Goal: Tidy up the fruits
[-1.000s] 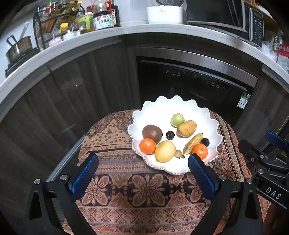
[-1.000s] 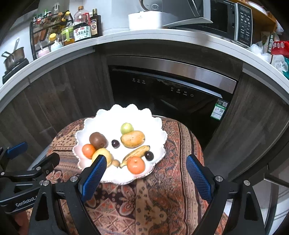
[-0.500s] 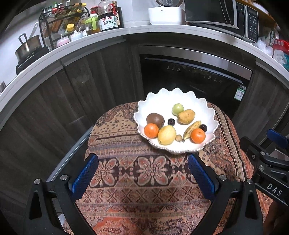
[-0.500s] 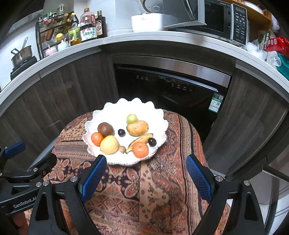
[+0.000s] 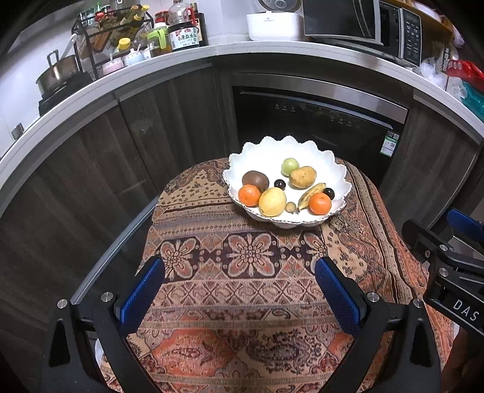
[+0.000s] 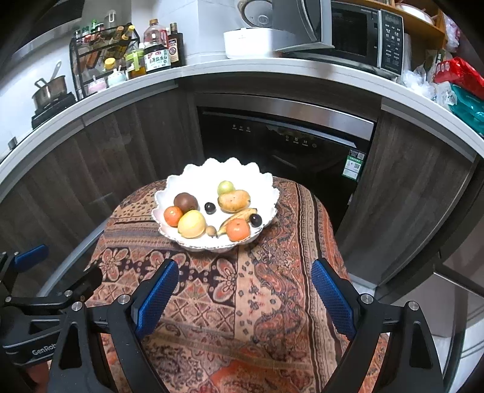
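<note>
A white scalloped bowl (image 5: pixel 338 169) stands at the far end of a small table covered with a patterned cloth (image 5: pixel 248 290); it also shows in the right wrist view (image 6: pixel 266 187). In it lie a kiwi (image 5: pixel 255 180), two oranges (image 5: pixel 249 195) (image 5: pixel 320 203), a lemon (image 5: pixel 272 201), a banana (image 5: pixel 311 191), a potato (image 5: pixel 302 177), a green fruit (image 5: pixel 289 166) and two dark plums. My left gripper (image 5: pixel 240 281) is open and empty, well short of the bowl. My right gripper (image 6: pixel 244 281) is open and empty, also short of it.
Behind the table are dark wood cabinets and a built-in dishwasher (image 5: pixel 317 121). The counter above holds a spice rack with bottles (image 5: pixel 121 33), a pot (image 5: pixel 57 75), a rice cooker (image 5: pixel 273 24) and a microwave (image 5: pixel 363 24). The table drops off at left and right.
Both grippers have pulled back from the bowl, which now sits farther and smaller in both views. More cloth shows in front. Jaws stayed open.
</note>
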Action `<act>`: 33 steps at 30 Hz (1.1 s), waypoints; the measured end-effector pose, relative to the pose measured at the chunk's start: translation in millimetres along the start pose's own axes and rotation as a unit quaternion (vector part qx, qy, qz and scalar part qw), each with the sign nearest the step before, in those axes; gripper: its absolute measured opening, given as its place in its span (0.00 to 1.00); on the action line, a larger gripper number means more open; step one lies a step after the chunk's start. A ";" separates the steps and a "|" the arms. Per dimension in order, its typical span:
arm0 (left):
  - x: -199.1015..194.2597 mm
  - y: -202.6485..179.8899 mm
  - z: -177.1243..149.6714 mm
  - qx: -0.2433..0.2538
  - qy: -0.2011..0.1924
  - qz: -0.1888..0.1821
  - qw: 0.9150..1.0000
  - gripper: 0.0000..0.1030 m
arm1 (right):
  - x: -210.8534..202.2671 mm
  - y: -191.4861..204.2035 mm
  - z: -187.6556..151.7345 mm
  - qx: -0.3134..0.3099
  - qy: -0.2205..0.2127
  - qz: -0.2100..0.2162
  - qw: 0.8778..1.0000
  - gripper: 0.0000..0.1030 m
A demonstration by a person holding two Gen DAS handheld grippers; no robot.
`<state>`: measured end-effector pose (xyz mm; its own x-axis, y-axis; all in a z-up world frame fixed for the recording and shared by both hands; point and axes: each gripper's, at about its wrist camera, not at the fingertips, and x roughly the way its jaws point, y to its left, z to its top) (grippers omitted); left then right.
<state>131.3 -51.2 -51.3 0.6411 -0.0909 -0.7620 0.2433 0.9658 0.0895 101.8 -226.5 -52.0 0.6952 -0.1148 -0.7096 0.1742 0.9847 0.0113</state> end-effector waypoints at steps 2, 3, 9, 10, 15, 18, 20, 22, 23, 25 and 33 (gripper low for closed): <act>-6.4 0.7 -3.7 0.000 -0.003 0.003 1.000 0.98 | -6.8 -0.1 -3.8 -0.001 -0.003 0.000 1.000 0.88; -9.5 0.8 -5.6 -0.001 -0.004 0.004 1.000 0.98 | -9.5 -0.3 -5.4 -0.001 -0.004 0.000 1.000 0.87; -24.1 1.2 -15.5 -0.004 -0.005 0.003 1.000 0.98 | -24.0 -1.2 -14.2 0.001 -0.003 0.005 1.000 0.88; -26.4 0.8 -17.4 -0.004 -0.006 0.004 1.000 0.98 | -26.6 -1.6 -15.6 0.002 -0.003 0.006 1.000 0.87; -33.8 1.2 -24.2 -0.010 -0.004 0.001 1.000 0.98 | -38.3 -2.5 -21.5 0.006 -0.005 0.008 1.000 0.88; -40.3 1.0 -27.6 -0.011 -0.005 -0.002 1.000 0.98 | -41.9 -2.8 -23.7 0.009 -0.002 0.008 1.000 0.88; -45.0 1.2 -29.2 -0.010 -0.009 -0.001 1.000 0.98 | -45.1 -3.1 -25.3 0.011 0.000 0.009 1.000 0.88; -48.5 1.5 -29.8 -0.011 -0.011 -0.001 1.000 0.98 | -48.4 -2.8 -26.0 0.011 -0.002 0.010 1.000 0.88; -49.9 1.9 -29.7 -0.012 -0.012 -0.001 1.000 0.98 | -49.5 -3.0 -25.9 0.012 -0.003 0.011 1.000 0.88; -51.8 1.8 -29.1 -0.013 -0.014 0.001 1.000 0.98 | -51.5 -3.0 -25.0 0.013 -0.006 0.011 1.000 0.87; -53.0 3.1 -29.4 -0.014 -0.016 0.004 1.000 0.98 | -54.5 -0.6 -24.5 0.011 -0.012 0.005 1.000 0.88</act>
<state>76.7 -36.2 -29.5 0.6659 -0.0904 -0.7405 0.2175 0.9730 0.0769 46.6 -217.6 -30.6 0.7135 -0.1092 -0.6921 0.1824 0.9827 0.0330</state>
